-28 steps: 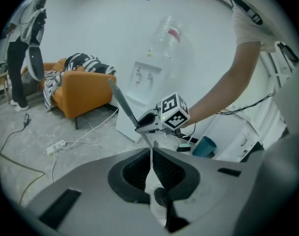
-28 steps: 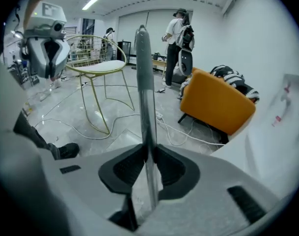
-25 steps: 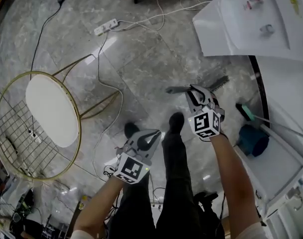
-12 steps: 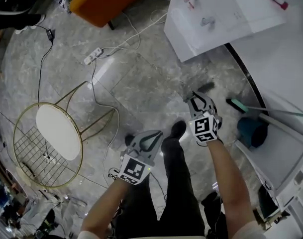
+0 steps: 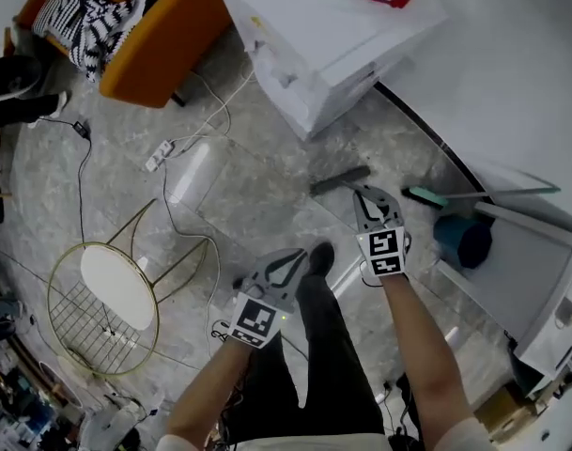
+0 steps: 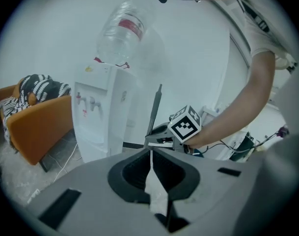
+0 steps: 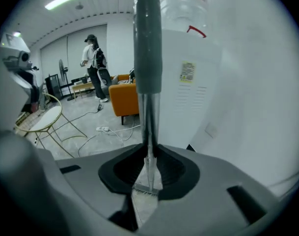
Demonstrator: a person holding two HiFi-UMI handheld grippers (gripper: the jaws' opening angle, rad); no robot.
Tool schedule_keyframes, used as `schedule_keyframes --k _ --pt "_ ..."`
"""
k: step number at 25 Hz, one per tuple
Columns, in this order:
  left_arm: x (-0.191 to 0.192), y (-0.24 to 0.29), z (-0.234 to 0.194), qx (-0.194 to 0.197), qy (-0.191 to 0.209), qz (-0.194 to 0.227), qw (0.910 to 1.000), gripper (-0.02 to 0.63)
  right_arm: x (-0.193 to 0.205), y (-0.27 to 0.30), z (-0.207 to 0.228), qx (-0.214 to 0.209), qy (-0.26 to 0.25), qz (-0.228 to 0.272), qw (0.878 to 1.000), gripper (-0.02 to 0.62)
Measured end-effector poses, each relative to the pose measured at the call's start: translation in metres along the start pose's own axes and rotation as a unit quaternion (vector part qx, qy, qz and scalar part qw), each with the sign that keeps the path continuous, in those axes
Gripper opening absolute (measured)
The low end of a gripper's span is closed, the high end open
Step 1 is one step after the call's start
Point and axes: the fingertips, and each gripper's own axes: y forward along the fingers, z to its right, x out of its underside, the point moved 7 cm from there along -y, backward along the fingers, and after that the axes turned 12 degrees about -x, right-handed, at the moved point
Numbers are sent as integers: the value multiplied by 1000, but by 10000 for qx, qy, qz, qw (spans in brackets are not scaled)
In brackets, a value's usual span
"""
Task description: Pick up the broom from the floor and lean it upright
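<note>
My right gripper (image 5: 370, 197) is shut on the thin metal handle of the broom (image 5: 340, 179), whose dark head rests on the marble floor just ahead of it. In the right gripper view the grey handle (image 7: 148, 58) rises straight up out of the jaws (image 7: 148, 150), and the bristle head shows small below. My left gripper (image 5: 295, 257) hangs lower left of the right one, shut with nothing in it. In the left gripper view its tips (image 6: 150, 151) meet, and beyond them stand the right gripper (image 6: 161, 140) and the upright handle (image 6: 155, 109).
A white water dispenser (image 5: 314, 36) with a bottle (image 6: 122, 31) stands by the white wall ahead. An orange sofa (image 5: 145, 40), a gold wire stool (image 5: 116, 289), a power strip with cables (image 5: 157, 156), a teal bin (image 5: 462, 241) and a green-headed tool (image 5: 426, 195) surround me. A person (image 7: 93, 63) stands far off.
Both grippers have risen and moved toward the dispenser and wall. The right gripper has rolled, bringing the broom handle upright with the head on the floor ahead.
</note>
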Motion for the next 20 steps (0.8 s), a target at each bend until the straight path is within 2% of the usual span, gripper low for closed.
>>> schedule_keyframes --k 7,11,16,20 --pt "-64 48 38 231 439 64 9987 15 8 -54 67 442 876 314 9947 80" --pt "-97 70 54 335 517 232 9978 15 10 -76 104 806 1297 515 9869 80" --pt "-117 103 63 536 416 280 9973 15 16 -88 141 1202 1532 547 9793 80" --pt "-126 138 74 803 542 231 9950 15 24 -93 171 1495 1677 509 9731 80"
